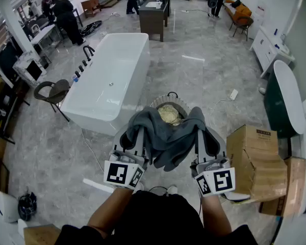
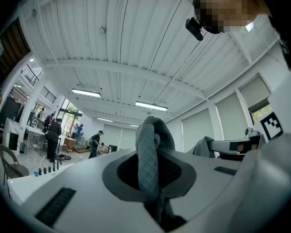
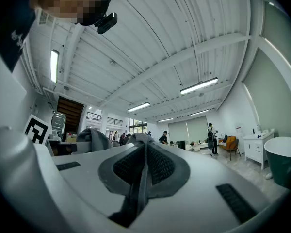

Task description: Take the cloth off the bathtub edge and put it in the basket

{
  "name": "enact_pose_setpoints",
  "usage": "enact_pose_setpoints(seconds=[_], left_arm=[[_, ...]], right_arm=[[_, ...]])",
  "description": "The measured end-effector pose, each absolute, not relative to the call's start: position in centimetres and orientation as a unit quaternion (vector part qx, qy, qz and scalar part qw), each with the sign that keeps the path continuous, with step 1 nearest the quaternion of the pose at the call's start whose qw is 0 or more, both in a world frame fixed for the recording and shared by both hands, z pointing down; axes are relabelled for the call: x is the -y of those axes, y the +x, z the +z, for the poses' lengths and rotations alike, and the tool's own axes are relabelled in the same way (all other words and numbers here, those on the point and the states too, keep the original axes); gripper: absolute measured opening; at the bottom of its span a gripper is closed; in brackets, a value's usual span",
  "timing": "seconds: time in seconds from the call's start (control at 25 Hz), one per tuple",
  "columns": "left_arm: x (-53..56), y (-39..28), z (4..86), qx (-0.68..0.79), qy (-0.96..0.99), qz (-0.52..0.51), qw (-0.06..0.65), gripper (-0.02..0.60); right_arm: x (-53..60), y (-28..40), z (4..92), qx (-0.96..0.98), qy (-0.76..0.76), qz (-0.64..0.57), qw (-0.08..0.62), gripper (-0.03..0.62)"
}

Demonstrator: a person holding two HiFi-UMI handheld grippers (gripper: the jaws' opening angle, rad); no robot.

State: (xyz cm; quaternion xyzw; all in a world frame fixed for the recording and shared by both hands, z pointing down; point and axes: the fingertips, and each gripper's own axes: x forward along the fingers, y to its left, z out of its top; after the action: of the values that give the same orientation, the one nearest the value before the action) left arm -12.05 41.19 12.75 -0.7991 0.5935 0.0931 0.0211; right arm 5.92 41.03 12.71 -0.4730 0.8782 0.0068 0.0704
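- Head view: a dark grey cloth (image 1: 168,137) is held up between the left gripper (image 1: 138,131) and the right gripper (image 1: 200,132). Its long axis runs side to side and its middle sags. A round basket (image 1: 155,105) with pale contents is seen on the grey floor directly under the cloth's far edge, just off the near corner of the white freestanding bathtub (image 1: 137,60), whose edge is bare. Both grippers are judged equally near the basket, so a short lowering forward is called for.
- Left gripper view: the jaws are seen almost together, clamped on a bunched fold of cloth (image 2: 150,159) standing up between them.
- Right gripper view: the jaws are pressed shut on a thin, flattened strip of the cloth (image 3: 143,174).
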Motion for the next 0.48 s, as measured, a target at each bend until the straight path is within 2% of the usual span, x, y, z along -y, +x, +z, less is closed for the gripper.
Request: enact_pose_setpoints(seconds=[0.28,0.48], left_arm=[[-41.5,-9.2,13.1,-0.608,-0.789,0.088,0.029,0.041],[-41.7,-7.5,13.1,-0.617,-0.781,0.090,0.033,0.041]], right_arm=[[-41.9,8.3,12.8,-0.892,-0.440,-0.003,0.101,0.037],[-43.0,9.1,12.8,-0.906,-0.413,0.029,0.084,0.038]])
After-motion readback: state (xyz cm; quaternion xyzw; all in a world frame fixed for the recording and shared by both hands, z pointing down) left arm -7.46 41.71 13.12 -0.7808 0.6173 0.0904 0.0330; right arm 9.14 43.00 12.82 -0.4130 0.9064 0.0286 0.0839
